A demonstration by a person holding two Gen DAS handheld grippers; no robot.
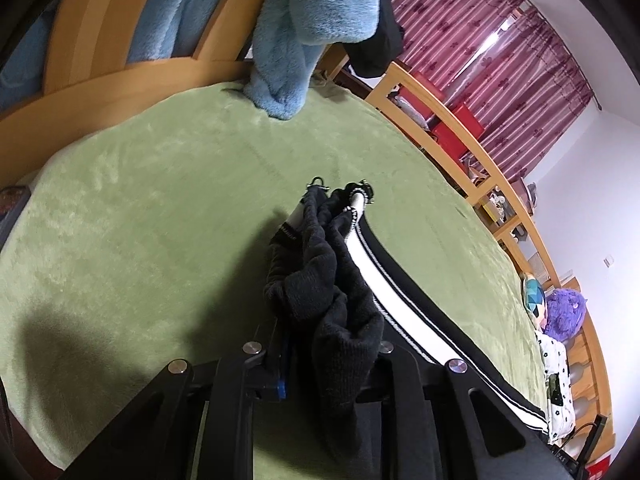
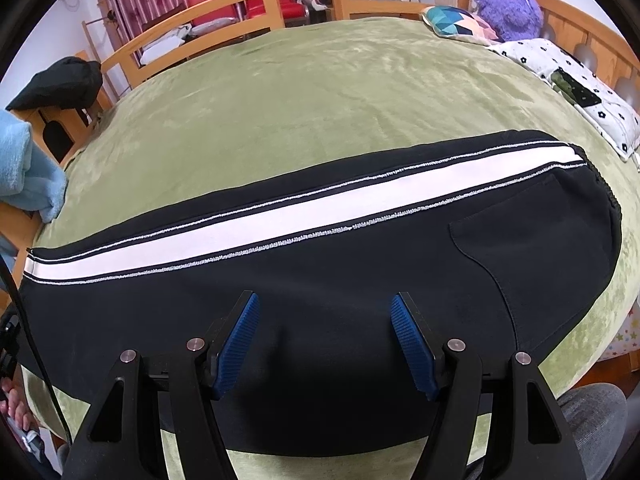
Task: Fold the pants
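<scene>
Black pants [image 2: 340,280] with a white side stripe [image 2: 280,216] lie flat across the green bed [image 2: 320,100], legs stacked, waistband at the right. My right gripper [image 2: 325,344] is open, its blue pads [image 2: 236,344] hovering just above the black fabric near the front edge. In the left wrist view my left gripper [image 1: 332,344] is shut on the bunched black cuff end of the pants [image 1: 320,280] and holds it lifted above the bed [image 1: 160,200]. The fabric hides its fingertips. The white stripe [image 1: 384,280] runs off to the right.
A blue fleece blanket [image 1: 300,40] hangs over the wooden headboard [image 1: 100,72]. A wooden rail [image 2: 260,4] lines the far side. A purple plush [image 2: 508,4], a patterned cushion [image 2: 456,20] and a floral pillow [image 2: 580,80] sit at the bed's right end. A black garment [image 2: 60,80] rests at left.
</scene>
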